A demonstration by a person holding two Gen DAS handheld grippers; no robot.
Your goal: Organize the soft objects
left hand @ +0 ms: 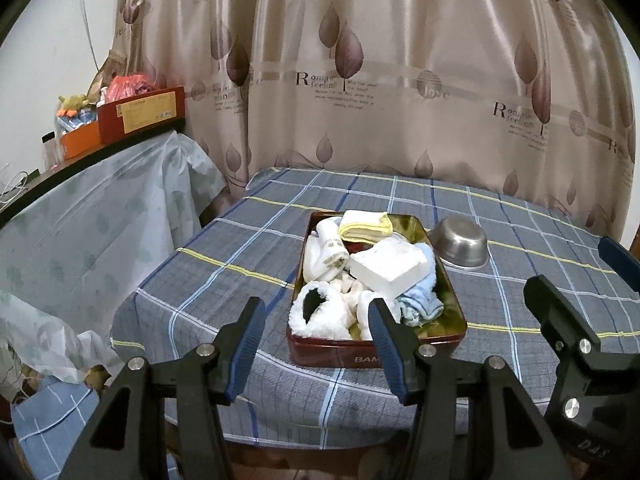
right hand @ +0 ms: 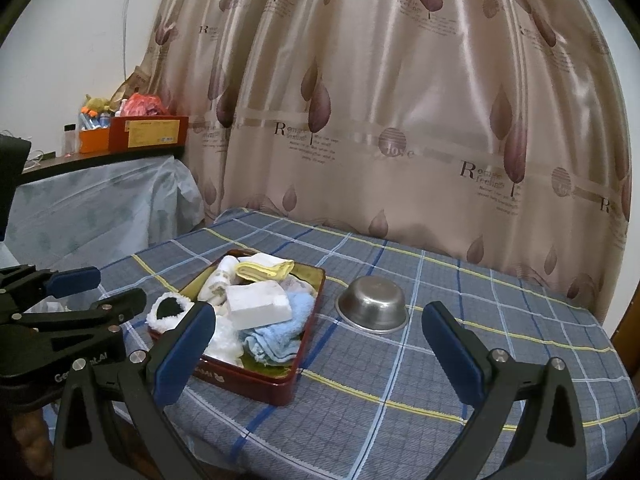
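Red rectangular tin tray (left hand: 362,354): white foam block (left hand: 386,266), blue towel (left hand: 420,300), socks. Steel bowl (left hand: 460,246) right, upturned. Left gripper (left hand: 316,350), right gripper (right hand: 316,356): wide, empty.

Both cams sit low at the near edge of the surface (left hand: 192,280), facing the curtain (left hand: 400,80). Left cam looks straight over the tin (left hand: 376,354), pretty close. Right cam sits further right, tin (right hand: 248,380) lower-left. The 2 views share tin, bowl (right hand: 372,308), curtain.

"Romantic feeling" and "love" on curtain (left hand: 360,80); "BAM" on tin (left hand: 360,358).
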